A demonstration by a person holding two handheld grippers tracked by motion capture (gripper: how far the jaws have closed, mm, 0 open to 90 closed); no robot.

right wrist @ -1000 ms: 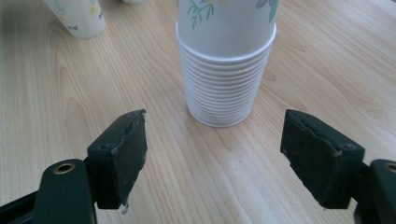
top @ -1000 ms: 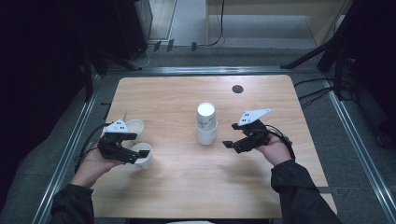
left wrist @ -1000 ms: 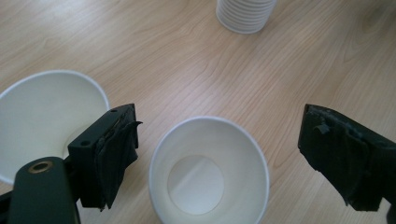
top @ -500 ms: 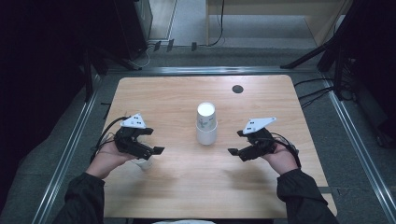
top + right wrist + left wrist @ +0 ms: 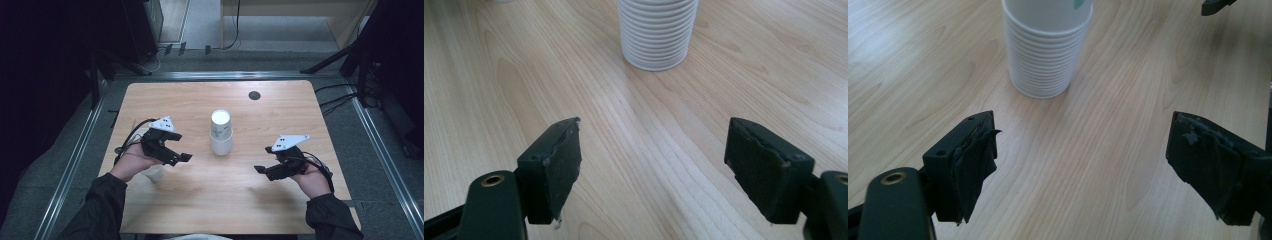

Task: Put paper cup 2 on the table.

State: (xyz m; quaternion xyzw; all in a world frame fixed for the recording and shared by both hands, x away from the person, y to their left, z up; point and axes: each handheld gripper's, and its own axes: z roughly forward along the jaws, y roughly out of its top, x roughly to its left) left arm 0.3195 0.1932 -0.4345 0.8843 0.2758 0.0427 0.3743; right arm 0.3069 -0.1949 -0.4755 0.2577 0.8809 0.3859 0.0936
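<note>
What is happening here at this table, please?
A person holds a gripper in each hand at a wooden table. Both the left gripper and the right gripper are open and empty, pointing at a stack of cups in the middle. A single cup stands under the left hand.

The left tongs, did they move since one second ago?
Yes. The left tongs moved rightward toward the stack of cups and stand open, empty.

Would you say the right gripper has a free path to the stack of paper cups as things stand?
Probably yes. The right gripper points at the stack of paper cups with jaws open and nothing between them, and only bare table lies between gripper and stack.
</note>
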